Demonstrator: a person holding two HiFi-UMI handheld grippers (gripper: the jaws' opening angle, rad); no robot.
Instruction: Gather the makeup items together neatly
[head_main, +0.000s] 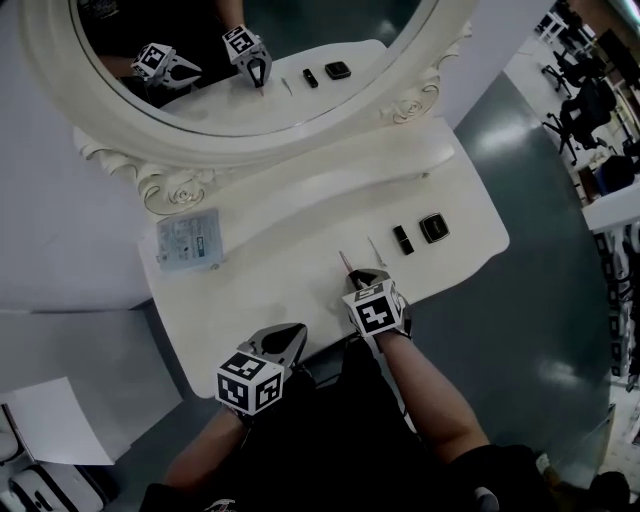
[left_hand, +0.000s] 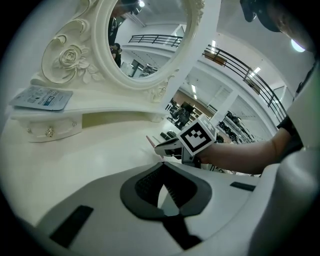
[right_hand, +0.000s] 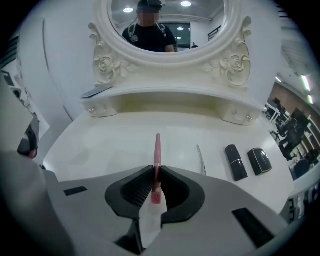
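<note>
My right gripper (head_main: 362, 276) (right_hand: 156, 168) is shut on a slim pink makeup stick (right_hand: 158, 149) (head_main: 345, 263) that points away over the white dressing table (head_main: 290, 250), just above its front middle. To its right on the tabletop lie a thin pale stick (right_hand: 201, 159) (head_main: 376, 250), a black lipstick tube (right_hand: 235, 162) (head_main: 403, 239) and a black compact (right_hand: 260, 160) (head_main: 433, 228), side by side. My left gripper (head_main: 291, 336) (left_hand: 163, 165) hovers at the table's front edge, left of the right one, its tips together with nothing between them.
An oval mirror in an ornate white frame (head_main: 165, 150) stands at the back, above a raised shelf. A pale blue packet (head_main: 188, 240) (left_hand: 41, 97) lies on the shelf's left end. The table drops off to grey floor (head_main: 540, 200) on the right.
</note>
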